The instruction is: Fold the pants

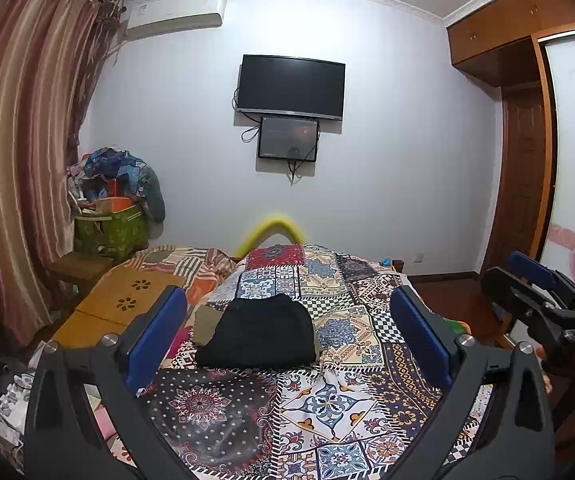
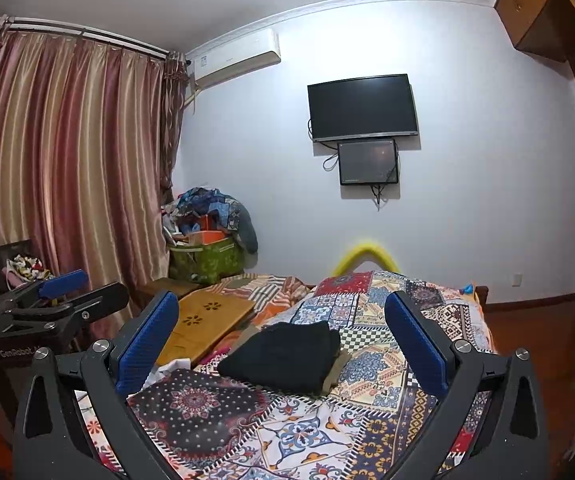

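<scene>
Black pants (image 1: 261,334) lie folded into a compact rectangle on the patterned bedspread (image 1: 327,396), on top of an olive-tan garment (image 1: 203,322). They show in the right wrist view too (image 2: 287,354). My left gripper (image 1: 287,332) is open and empty, held above the bed short of the pants. My right gripper (image 2: 283,340) is also open and empty, held back from the pants. The right gripper appears at the right edge of the left wrist view (image 1: 543,300). The left gripper appears at the left of the right wrist view (image 2: 67,296).
A wooden folding lap desk (image 1: 115,308) lies on the bed's left side. A green basket piled with clothes (image 1: 111,228) stands in the corner by the curtains (image 1: 19,160). A TV (image 1: 290,86) hangs on the far wall. A wardrobe (image 1: 527,140) stands at right.
</scene>
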Available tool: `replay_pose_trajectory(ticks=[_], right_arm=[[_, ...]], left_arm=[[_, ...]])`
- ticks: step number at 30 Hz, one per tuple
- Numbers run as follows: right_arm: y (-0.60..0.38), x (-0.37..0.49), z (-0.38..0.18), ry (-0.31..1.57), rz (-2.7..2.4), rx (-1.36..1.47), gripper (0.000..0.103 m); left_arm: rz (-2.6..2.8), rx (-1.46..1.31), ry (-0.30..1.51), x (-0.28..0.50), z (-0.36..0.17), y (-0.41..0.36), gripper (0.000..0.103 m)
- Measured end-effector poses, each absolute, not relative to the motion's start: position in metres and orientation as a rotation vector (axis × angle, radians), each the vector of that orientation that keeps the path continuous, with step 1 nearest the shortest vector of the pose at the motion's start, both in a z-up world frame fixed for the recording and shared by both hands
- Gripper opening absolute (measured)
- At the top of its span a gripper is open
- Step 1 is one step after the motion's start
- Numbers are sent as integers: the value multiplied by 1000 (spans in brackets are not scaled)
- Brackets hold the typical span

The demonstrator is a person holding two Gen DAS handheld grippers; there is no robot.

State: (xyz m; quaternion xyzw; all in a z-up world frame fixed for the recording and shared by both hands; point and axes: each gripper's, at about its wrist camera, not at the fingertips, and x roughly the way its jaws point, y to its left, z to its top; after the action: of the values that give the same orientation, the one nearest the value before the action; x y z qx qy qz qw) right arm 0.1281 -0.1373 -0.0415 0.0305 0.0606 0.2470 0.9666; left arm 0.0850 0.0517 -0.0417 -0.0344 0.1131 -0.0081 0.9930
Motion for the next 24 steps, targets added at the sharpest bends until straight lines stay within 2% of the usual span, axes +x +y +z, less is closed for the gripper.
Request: replay_pose_trajectory(ticks=[24], right_arm=[[-141, 126, -39, 116, 500, 67, 103]], left_arm=[[-28, -81, 256, 89, -44, 52, 103]])
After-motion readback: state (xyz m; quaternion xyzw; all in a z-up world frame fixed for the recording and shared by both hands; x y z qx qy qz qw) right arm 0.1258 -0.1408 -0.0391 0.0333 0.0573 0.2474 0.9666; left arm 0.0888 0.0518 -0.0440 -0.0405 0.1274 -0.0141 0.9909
